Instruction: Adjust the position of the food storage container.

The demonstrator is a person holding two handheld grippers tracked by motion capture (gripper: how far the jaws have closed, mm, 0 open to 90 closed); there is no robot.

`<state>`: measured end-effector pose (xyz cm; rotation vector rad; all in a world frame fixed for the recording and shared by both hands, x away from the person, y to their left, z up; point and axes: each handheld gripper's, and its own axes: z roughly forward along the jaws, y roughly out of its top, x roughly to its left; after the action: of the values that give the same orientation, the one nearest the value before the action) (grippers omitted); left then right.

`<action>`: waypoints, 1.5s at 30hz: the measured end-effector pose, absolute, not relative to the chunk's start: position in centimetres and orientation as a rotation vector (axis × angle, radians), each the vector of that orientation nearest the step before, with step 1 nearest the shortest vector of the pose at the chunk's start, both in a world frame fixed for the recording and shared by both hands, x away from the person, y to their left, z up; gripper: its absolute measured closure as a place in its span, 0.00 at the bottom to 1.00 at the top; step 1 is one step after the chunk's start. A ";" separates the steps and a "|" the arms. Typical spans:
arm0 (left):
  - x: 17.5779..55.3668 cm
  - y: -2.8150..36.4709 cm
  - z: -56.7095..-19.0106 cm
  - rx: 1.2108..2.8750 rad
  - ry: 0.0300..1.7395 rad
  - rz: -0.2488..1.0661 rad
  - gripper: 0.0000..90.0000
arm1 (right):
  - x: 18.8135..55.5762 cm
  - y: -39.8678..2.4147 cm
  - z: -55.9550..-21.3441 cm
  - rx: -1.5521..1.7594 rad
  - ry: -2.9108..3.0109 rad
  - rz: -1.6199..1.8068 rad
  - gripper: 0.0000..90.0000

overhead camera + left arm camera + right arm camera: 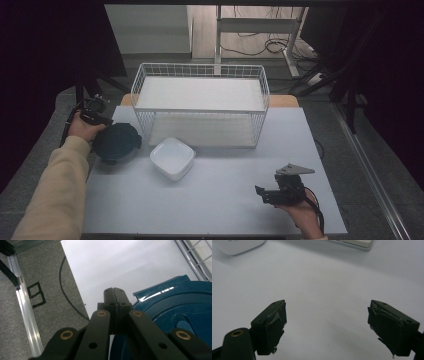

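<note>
Left gripper (115, 293) jaws together, empty, beside teal lid (116, 142) at left of frame; right gripper (327, 322) jaws apart, idle. Lid ungrasped, move pending.

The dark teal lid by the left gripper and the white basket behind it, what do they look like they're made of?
Teal lid: probably glossy moulded plastic, with sharp light streaks and a shaped tab. White basket: likely coated metal wire, an open grid of thin rods with an even white finish.
</note>
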<state>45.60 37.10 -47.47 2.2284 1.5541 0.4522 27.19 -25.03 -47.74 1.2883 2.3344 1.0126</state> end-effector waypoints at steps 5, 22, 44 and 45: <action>45.3 36.9 -47.9 2.260 1.523 0.390 1.00 | 27.2 -25.1 -47.9 1.291 2.337 1.004 0.17; 42.4 34.7 -48.3 2.292 1.349 0.318 1.00 | 27.1 -24.9 -47.8 1.282 2.344 1.014 0.17; 40.4 33.7 -46.3 2.251 1.227 0.393 1.00 | 27.0 -24.8 -47.6 1.280 2.341 1.022 0.17; 40.5 33.2 -46.0 2.257 1.211 0.395 1.00 | 27.0 -24.8 -47.6 1.280 2.343 1.020 0.17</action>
<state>40.47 33.22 -46.02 2.2574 1.2114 0.3949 26.97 -24.78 -47.61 1.2802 2.3435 1.0200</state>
